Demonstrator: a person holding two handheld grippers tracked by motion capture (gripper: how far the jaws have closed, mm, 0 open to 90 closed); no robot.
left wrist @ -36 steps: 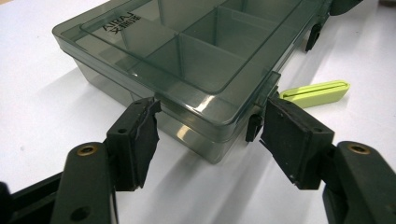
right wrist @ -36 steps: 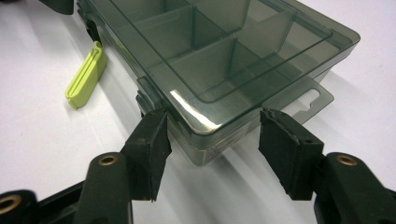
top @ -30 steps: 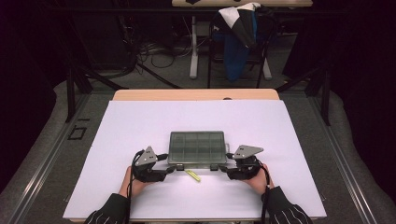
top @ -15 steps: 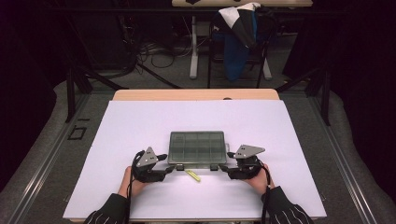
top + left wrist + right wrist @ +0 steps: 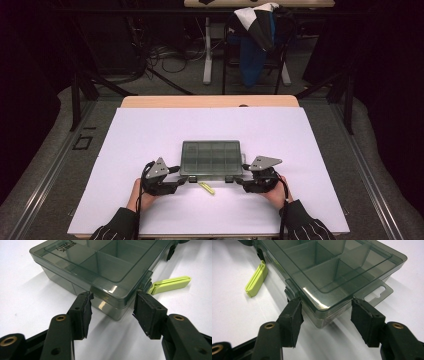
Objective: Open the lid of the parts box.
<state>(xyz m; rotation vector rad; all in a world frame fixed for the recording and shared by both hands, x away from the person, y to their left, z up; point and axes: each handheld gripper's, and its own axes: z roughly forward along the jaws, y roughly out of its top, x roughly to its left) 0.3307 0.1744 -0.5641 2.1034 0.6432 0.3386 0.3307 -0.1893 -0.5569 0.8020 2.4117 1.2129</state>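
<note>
A smoky translucent compartment box [image 5: 211, 156] lies shut on the white table, lid down over its dividers. My left gripper [image 5: 184, 180] straddles the box's near left corner [image 5: 105, 265]. Its jaws have just been closing, and both pads [image 5: 83, 312] now touch the corner's two walls. My right gripper [image 5: 239, 180] holds the near right corner [image 5: 332, 267] the same way, one pad [image 5: 292, 320] by the front latch and the other beside the hang tab. A lime green clip [image 5: 206, 188] lies flat on the table just in front of the box, between the grippers.
The white sheet [image 5: 150, 135] covers the table, with a wooden strip [image 5: 210, 101] at its far edge. Beyond it stand a chair draped with blue and white cloth [image 5: 257, 40] and floor cables [image 5: 165, 55]. A hand holds each gripper at the near edge.
</note>
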